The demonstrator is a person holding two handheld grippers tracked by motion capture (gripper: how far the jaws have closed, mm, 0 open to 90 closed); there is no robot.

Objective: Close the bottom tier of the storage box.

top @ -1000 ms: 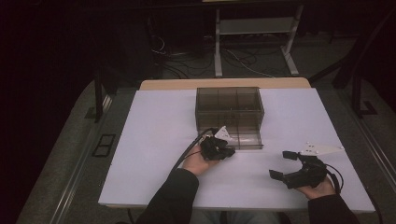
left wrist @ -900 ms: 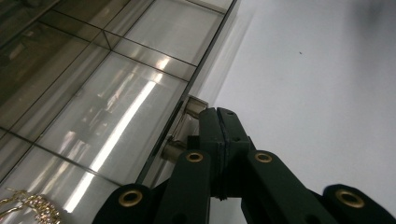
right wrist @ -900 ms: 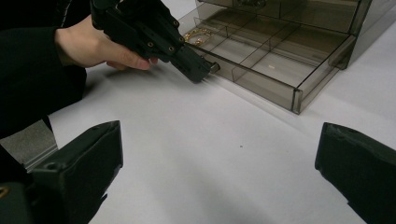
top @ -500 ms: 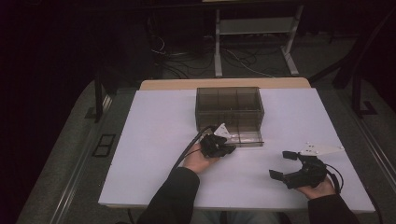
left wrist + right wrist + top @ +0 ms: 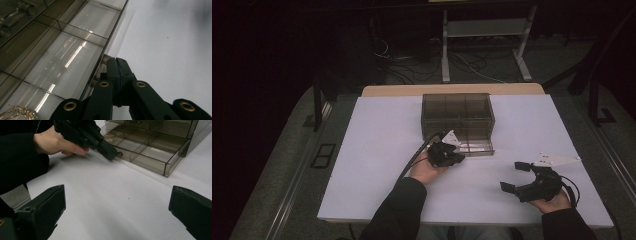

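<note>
A smoky clear drawer box (image 5: 457,112) stands in the middle of the white table (image 5: 377,150). Its bottom drawer (image 5: 150,152) is pulled out toward me and split into compartments. A gold chain (image 5: 23,113) lies in one of them. My left gripper (image 5: 457,156) is at the drawer's front, its jaws pressed together on the small handle (image 5: 119,154). The same gripper (image 5: 113,154) and the hand holding it appear in the right gripper view. My right gripper (image 5: 513,176) sits at the front right of the table, open wide, with nothing but bare table between its jaws.
A wooden board (image 5: 452,90) edges the table's far side. Beyond it stand a metal frame (image 5: 484,30) and loose cables (image 5: 412,65) on the dark floor. The left gripper's cable (image 5: 414,157) trails back along the forearm.
</note>
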